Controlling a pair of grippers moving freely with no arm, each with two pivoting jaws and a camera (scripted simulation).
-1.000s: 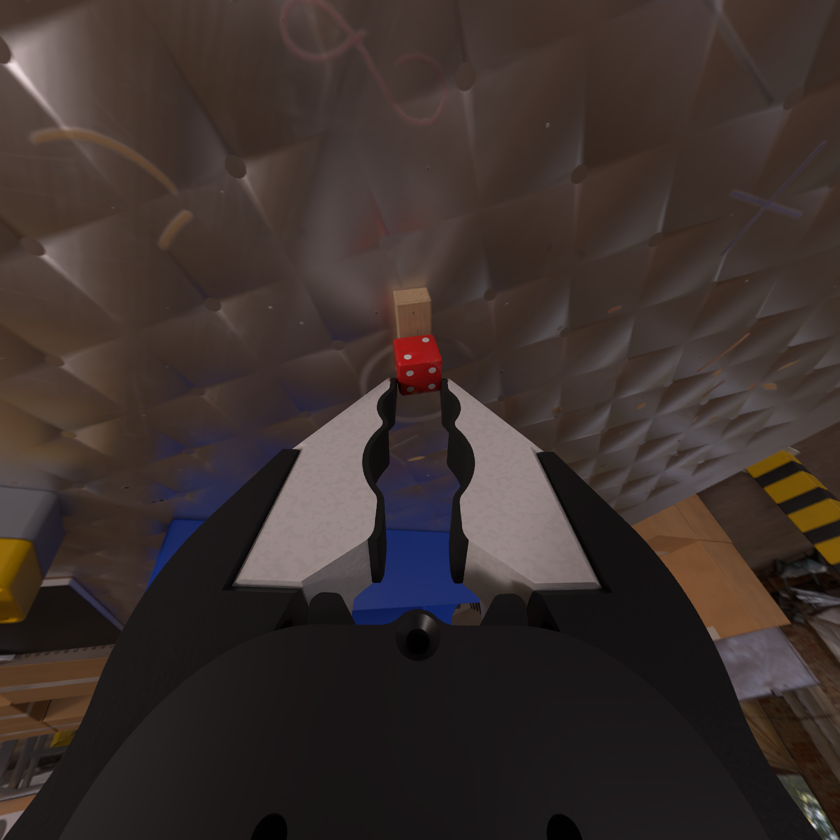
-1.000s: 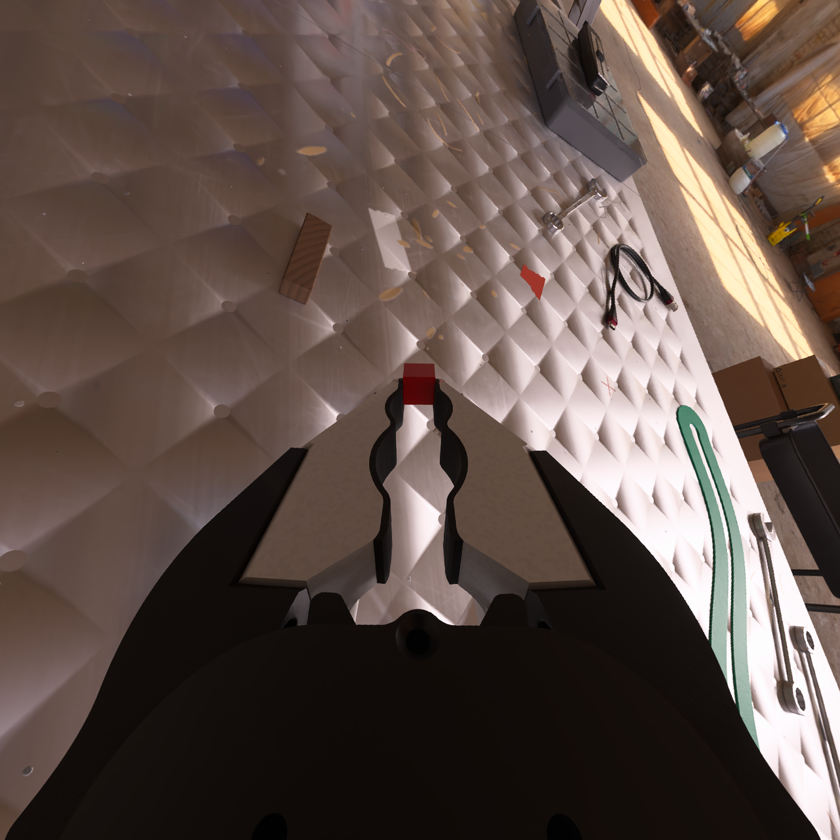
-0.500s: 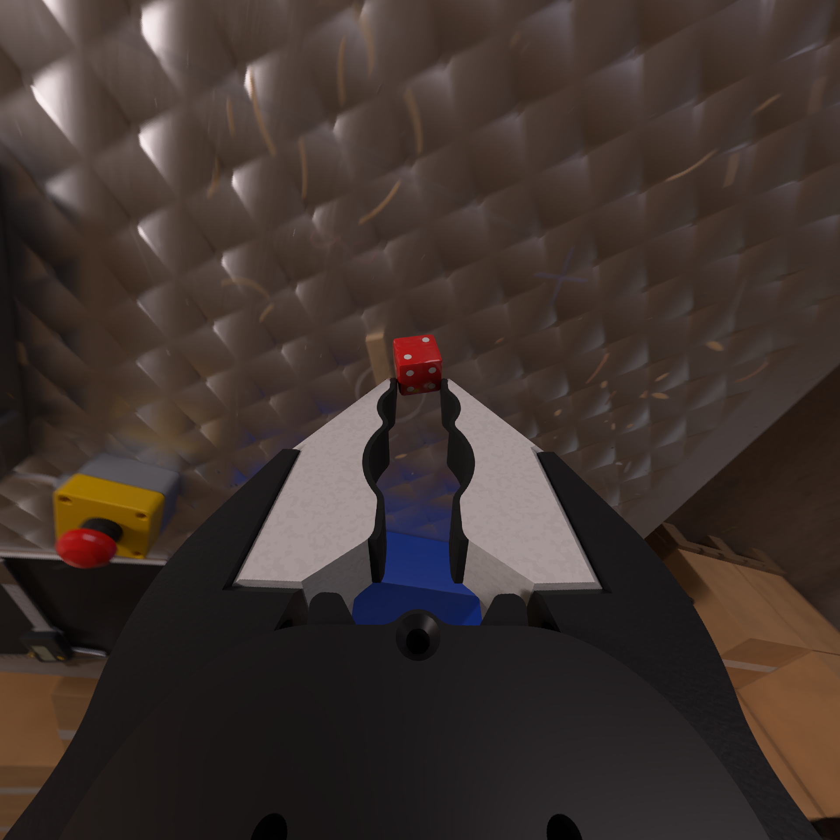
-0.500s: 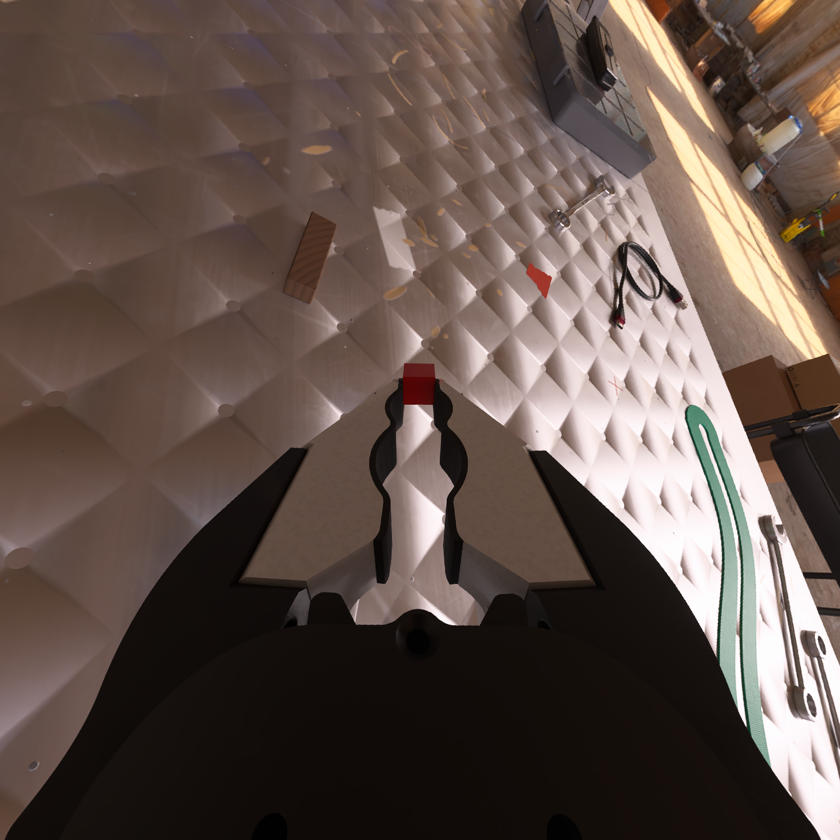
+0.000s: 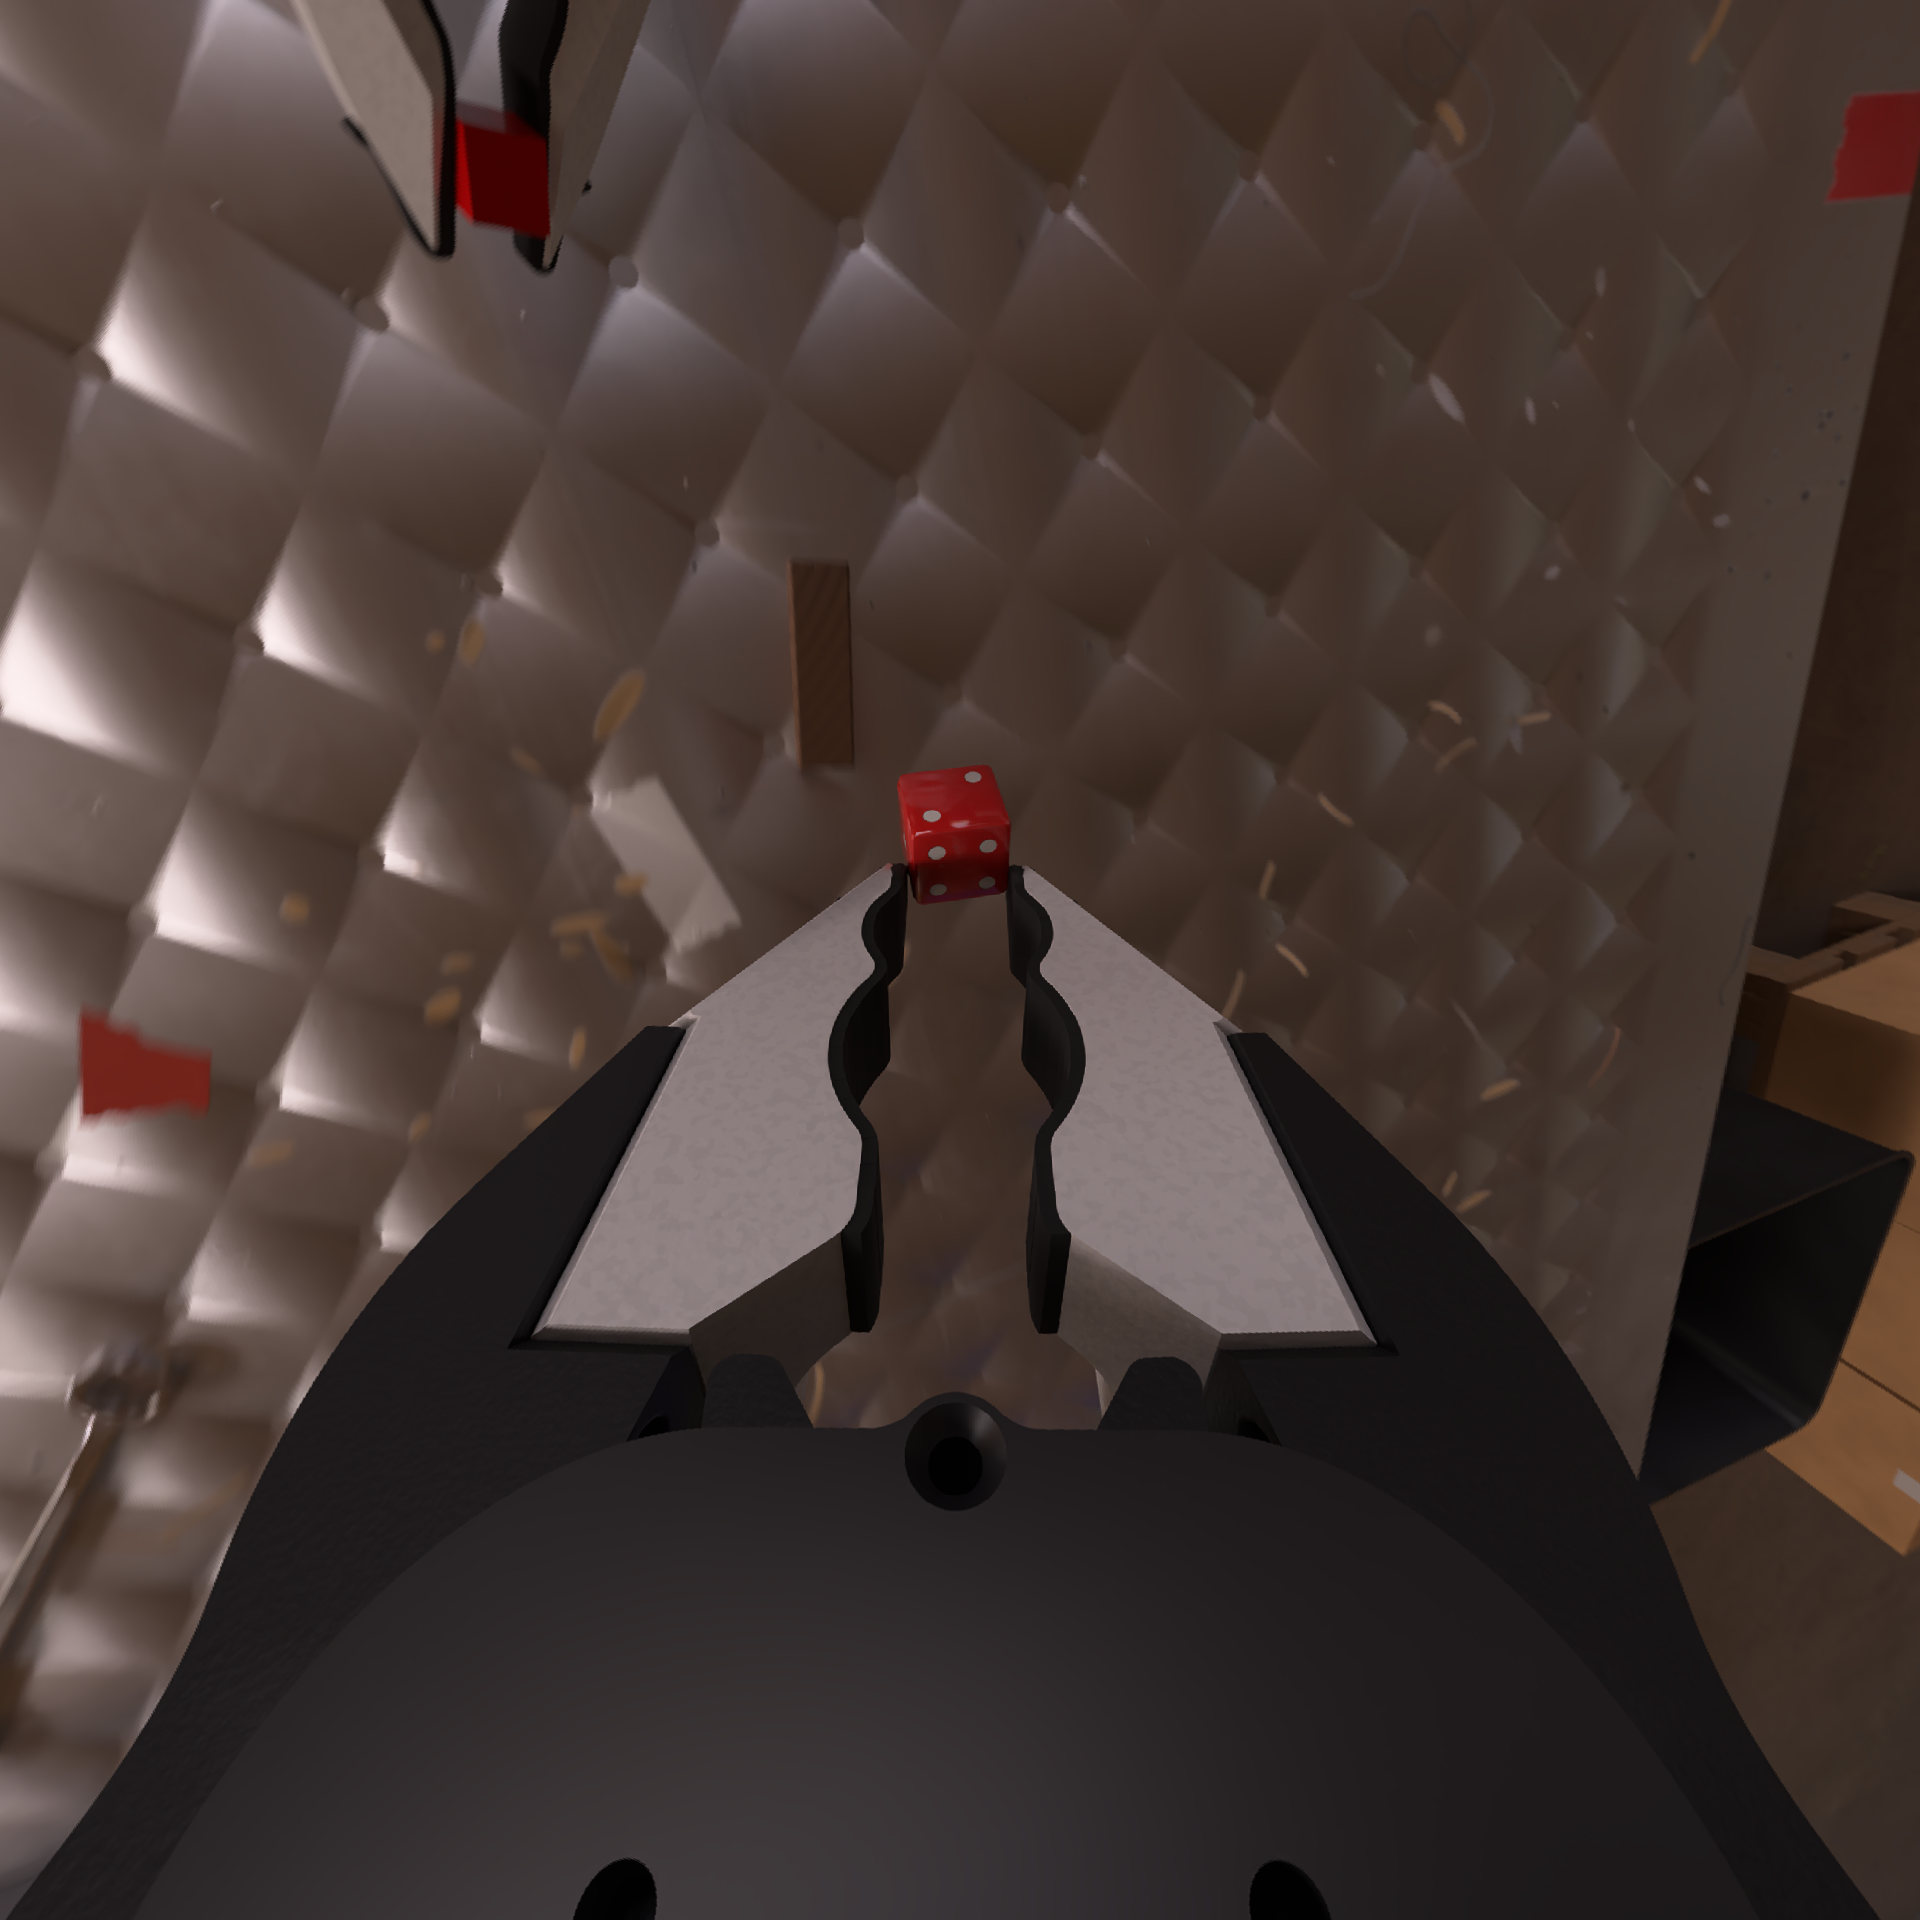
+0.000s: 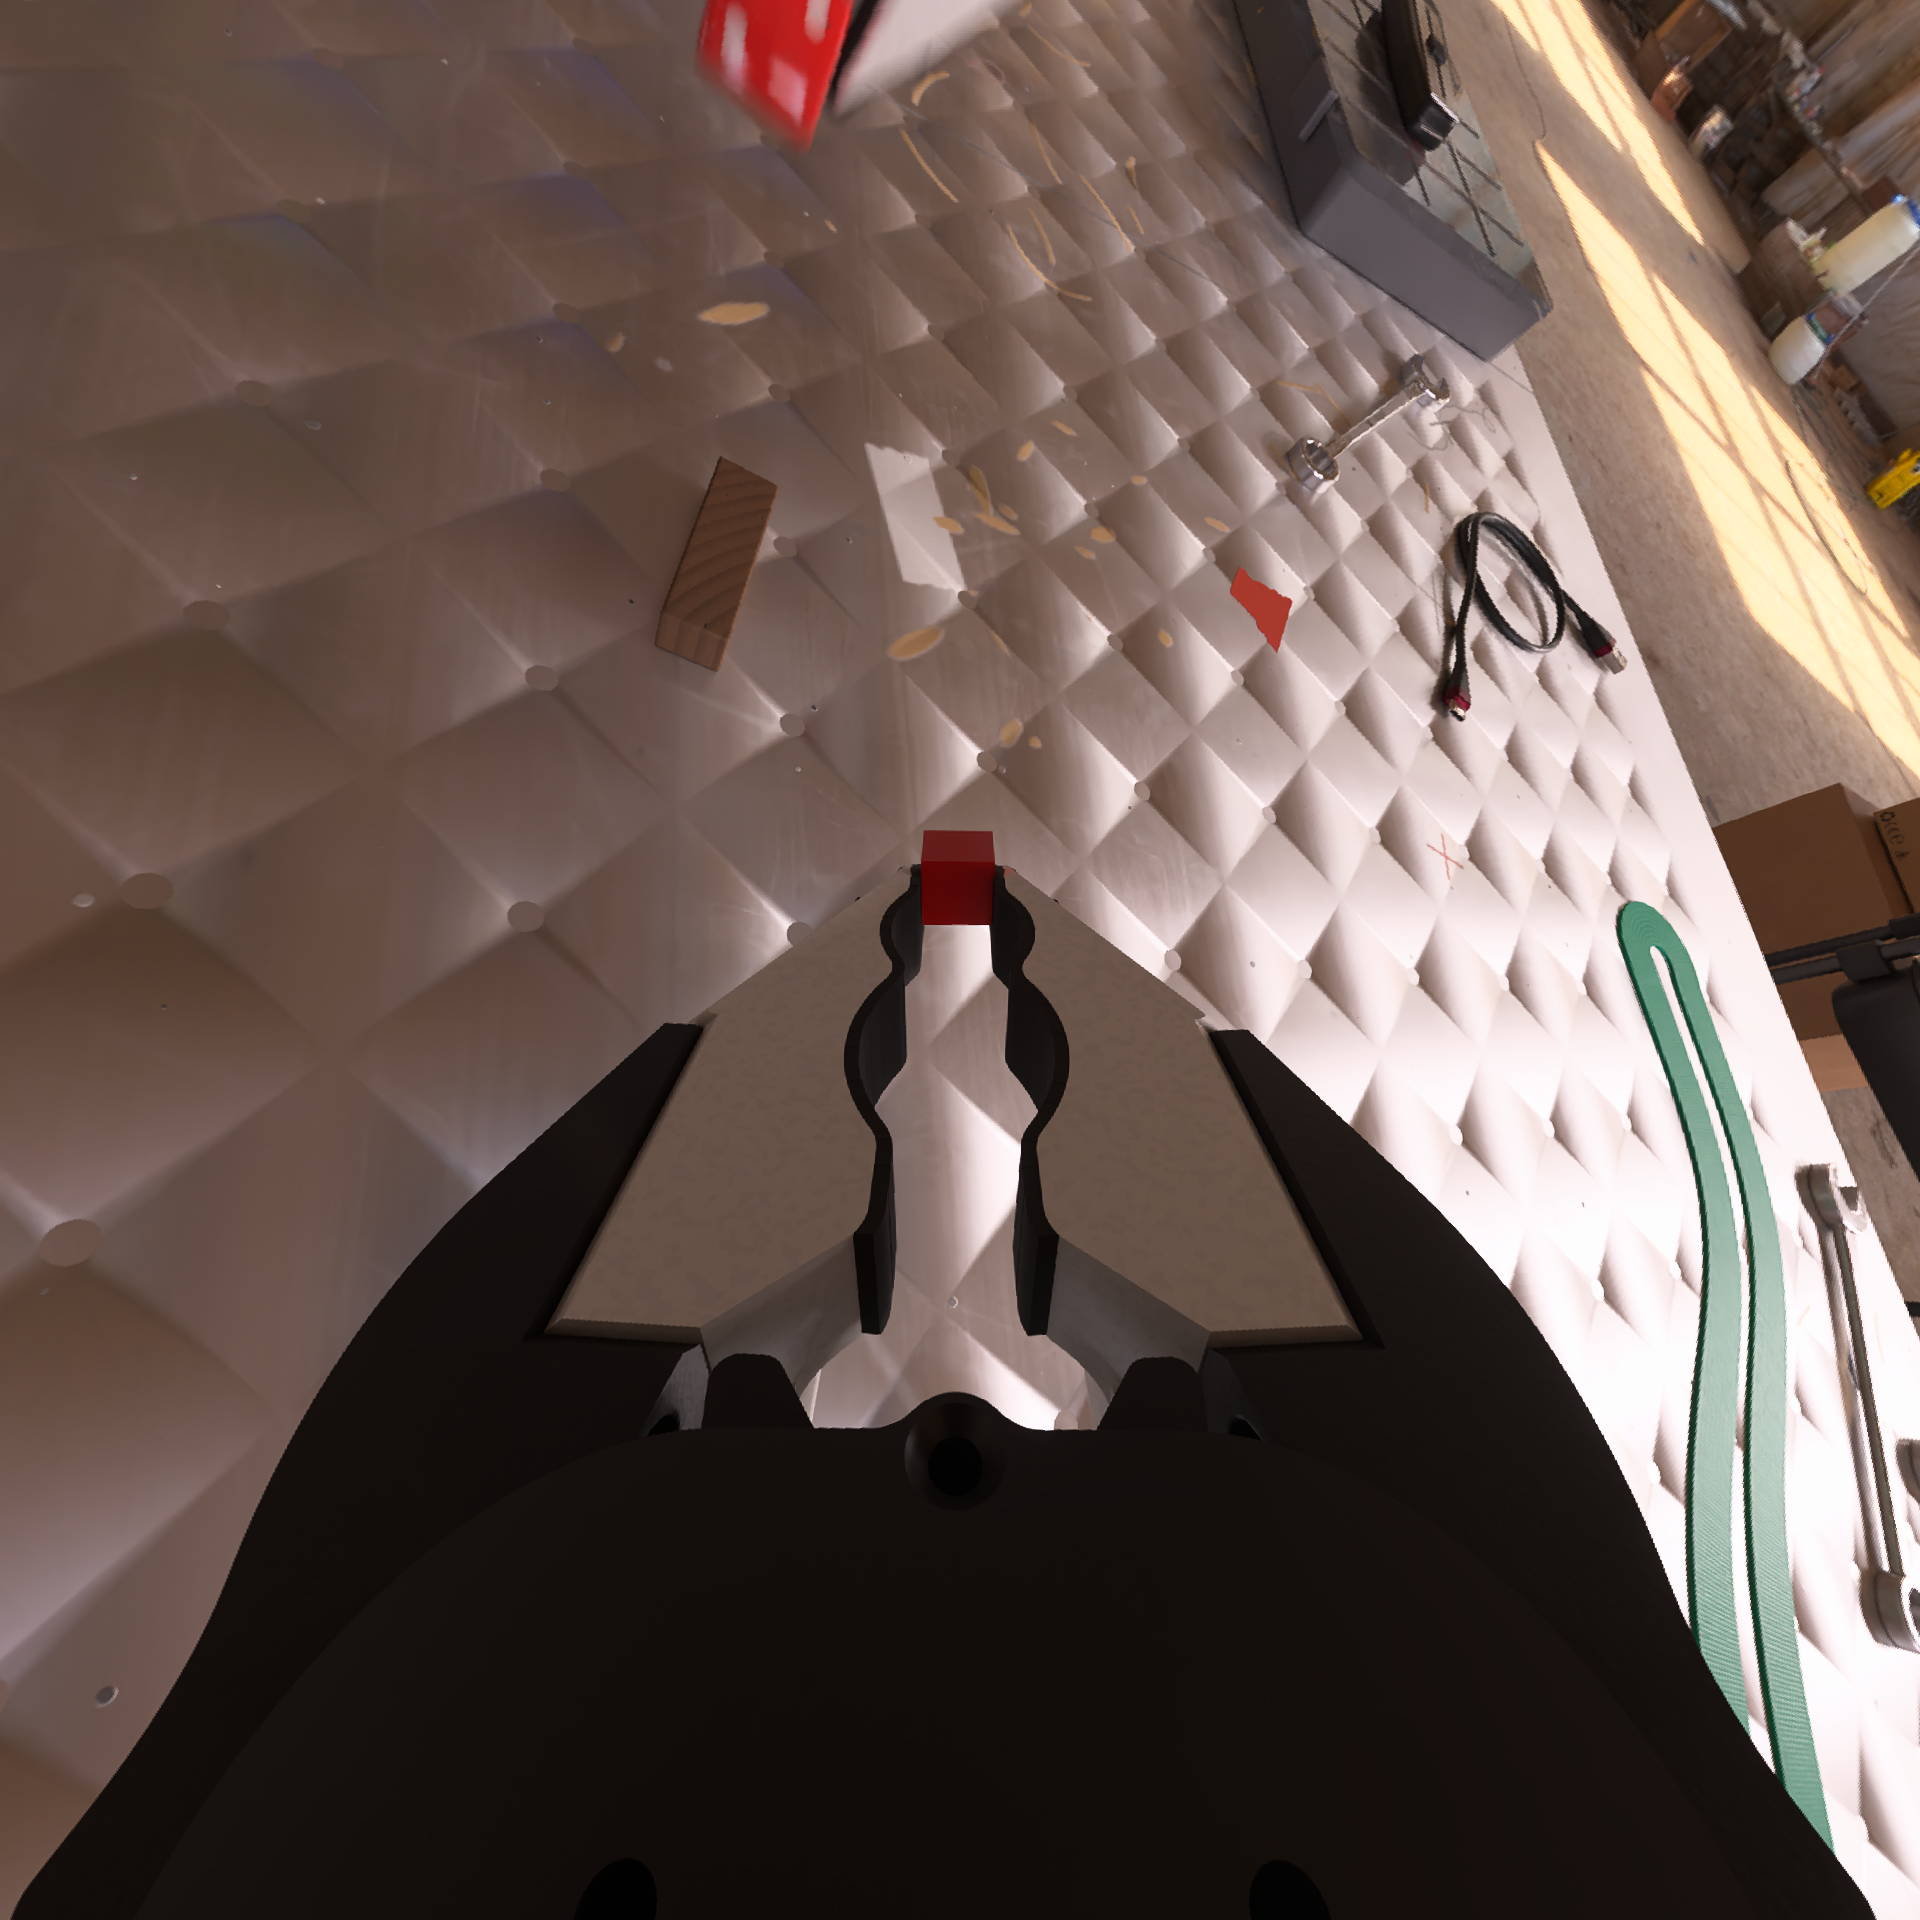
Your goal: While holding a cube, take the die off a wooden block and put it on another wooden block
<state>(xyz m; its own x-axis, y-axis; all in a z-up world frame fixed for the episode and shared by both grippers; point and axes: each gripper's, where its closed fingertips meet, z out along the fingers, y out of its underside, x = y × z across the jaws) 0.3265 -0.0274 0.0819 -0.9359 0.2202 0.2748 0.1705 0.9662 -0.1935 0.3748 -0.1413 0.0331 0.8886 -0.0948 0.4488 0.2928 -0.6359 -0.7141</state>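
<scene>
My left gripper (image 5: 954, 881) is shut on the red die (image 5: 953, 834) with white pips and holds it above the table. A flat wooden block (image 5: 822, 663) lies just beyond the die in the left wrist view. My right gripper (image 6: 958, 891) is shut on a plain red cube (image 6: 958, 885). In the right wrist view the same wooden block (image 6: 717, 563) lies ahead to the left. The right gripper with the cube (image 5: 501, 171) shows at the top left of the left wrist view. The die (image 6: 771, 57) shows blurred at the top edge of the right wrist view.
On the quilted metal table (image 6: 312, 831) lie a red scrap (image 6: 1261, 607), a black cable (image 6: 1507, 613), a metal wrench (image 6: 1361, 428), a green strap (image 6: 1714, 1247), more wrenches (image 6: 1860, 1382) and a grey tray (image 6: 1392, 177). Cardboard boxes (image 5: 1849, 1039) stand past the table edge.
My left gripper has swung round with the die; the flat wooden block and the right gripper have come into its view. The right gripper barely moved, and the die entered its view at the top.
</scene>
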